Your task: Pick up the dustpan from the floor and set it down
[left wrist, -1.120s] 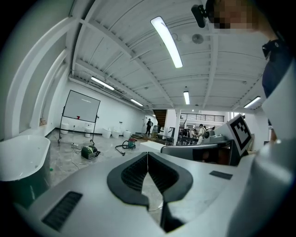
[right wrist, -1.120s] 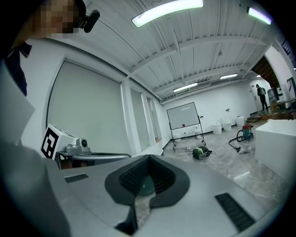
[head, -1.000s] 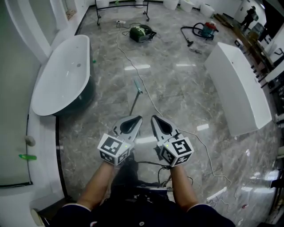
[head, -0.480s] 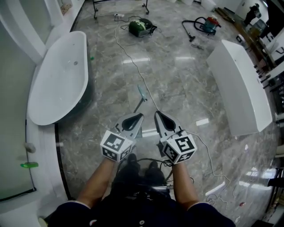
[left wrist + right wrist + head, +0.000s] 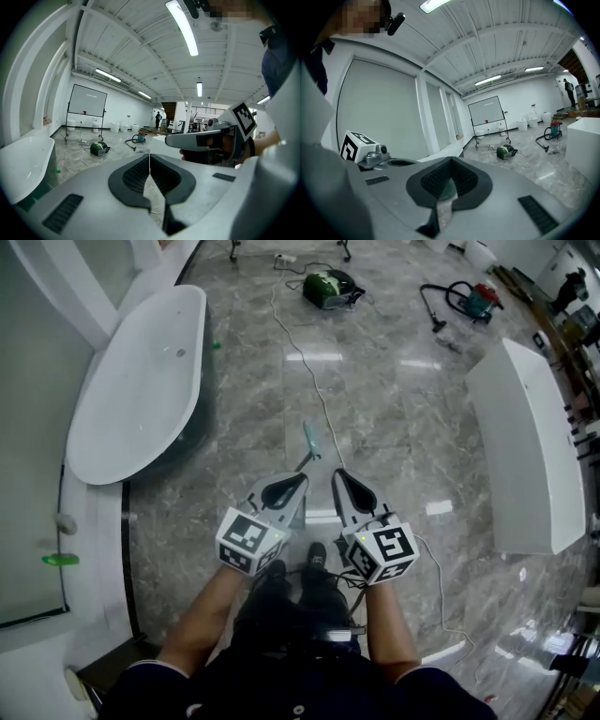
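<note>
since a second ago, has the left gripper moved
Yes. The left gripper has moved forward: in the head view its tips now lie much closer to the dustpan ahead than they did a second ago.

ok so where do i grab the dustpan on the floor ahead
Probably the thin dark handle of the dustpan, which runs from its teal end back toward you. Come from the near side and close across the shaft; it looks slim enough to clamp. Whether it lies flat or tilted, I cannot tell.
</note>
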`<state>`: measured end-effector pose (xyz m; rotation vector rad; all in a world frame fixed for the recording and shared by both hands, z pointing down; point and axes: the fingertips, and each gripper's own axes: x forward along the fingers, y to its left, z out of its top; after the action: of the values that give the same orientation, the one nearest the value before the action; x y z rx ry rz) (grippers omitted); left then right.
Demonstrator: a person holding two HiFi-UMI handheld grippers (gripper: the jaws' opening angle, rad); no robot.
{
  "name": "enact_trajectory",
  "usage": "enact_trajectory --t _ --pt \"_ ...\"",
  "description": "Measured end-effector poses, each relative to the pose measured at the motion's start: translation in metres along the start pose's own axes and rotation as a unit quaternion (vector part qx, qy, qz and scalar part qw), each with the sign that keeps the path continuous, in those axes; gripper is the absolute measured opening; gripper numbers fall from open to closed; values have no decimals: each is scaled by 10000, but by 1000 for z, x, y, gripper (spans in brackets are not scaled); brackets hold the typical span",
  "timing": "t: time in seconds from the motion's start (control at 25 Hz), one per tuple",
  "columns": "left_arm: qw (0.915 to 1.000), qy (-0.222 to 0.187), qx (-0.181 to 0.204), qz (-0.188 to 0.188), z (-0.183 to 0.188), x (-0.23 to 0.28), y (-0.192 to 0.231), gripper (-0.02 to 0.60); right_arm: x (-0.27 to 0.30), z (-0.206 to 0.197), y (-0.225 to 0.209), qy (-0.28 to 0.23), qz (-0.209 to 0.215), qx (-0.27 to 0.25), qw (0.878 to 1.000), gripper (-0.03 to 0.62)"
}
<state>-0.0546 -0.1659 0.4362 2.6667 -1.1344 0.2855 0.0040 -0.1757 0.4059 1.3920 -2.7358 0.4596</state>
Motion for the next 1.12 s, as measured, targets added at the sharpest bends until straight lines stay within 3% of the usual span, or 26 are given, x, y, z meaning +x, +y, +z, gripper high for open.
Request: enact_trajectory --t 0.2,0.56,0.8,1.12 --pt "9988 73 278 407 1 20 15 14 17 -4 -17 138 315 -59 9994 6" --pt "9954 408 289 811 -28 57 51 15 43 -23 -53 350 488 1 9982 6" --pt "9944 779 169 701 -84 86 73 15 58 -47 -67 443 435 52 9981 6" --pt "9869 1482 17 632 -188 128 100 15 70 -98 -91 663 262 218 9972 6"
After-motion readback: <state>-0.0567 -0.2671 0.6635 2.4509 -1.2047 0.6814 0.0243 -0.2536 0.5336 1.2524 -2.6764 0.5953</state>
